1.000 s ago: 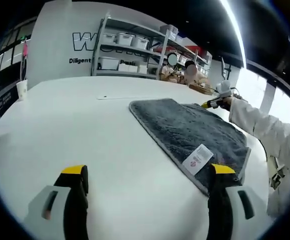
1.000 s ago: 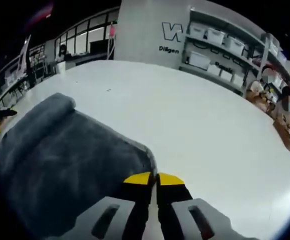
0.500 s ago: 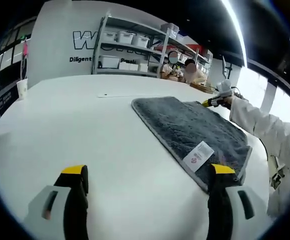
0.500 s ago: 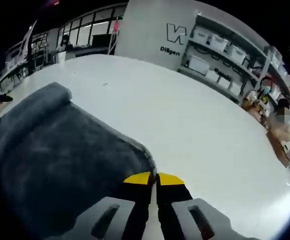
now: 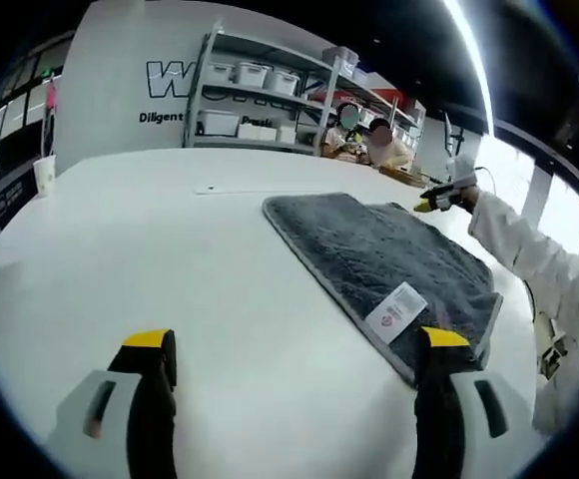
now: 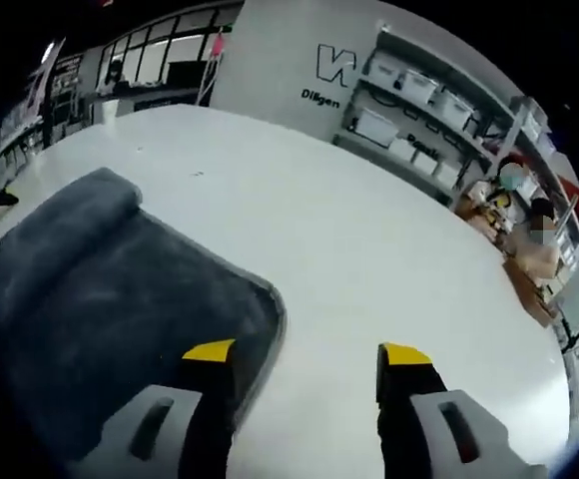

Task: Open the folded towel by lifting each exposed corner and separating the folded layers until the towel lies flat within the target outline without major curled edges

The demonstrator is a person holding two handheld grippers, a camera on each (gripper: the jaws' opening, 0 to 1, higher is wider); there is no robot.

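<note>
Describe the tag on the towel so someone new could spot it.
On the white table lies a grey towel. Near its edge closest to the left gripper sits a small white label with red print, the one pale patch on grey pile.

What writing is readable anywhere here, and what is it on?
"Diligent": white wall, left of the shelves.
Large letter "W" above it, the rest hidden by the shelves.
White tag on the grey towel: red mark and print, too small to read.
</note>
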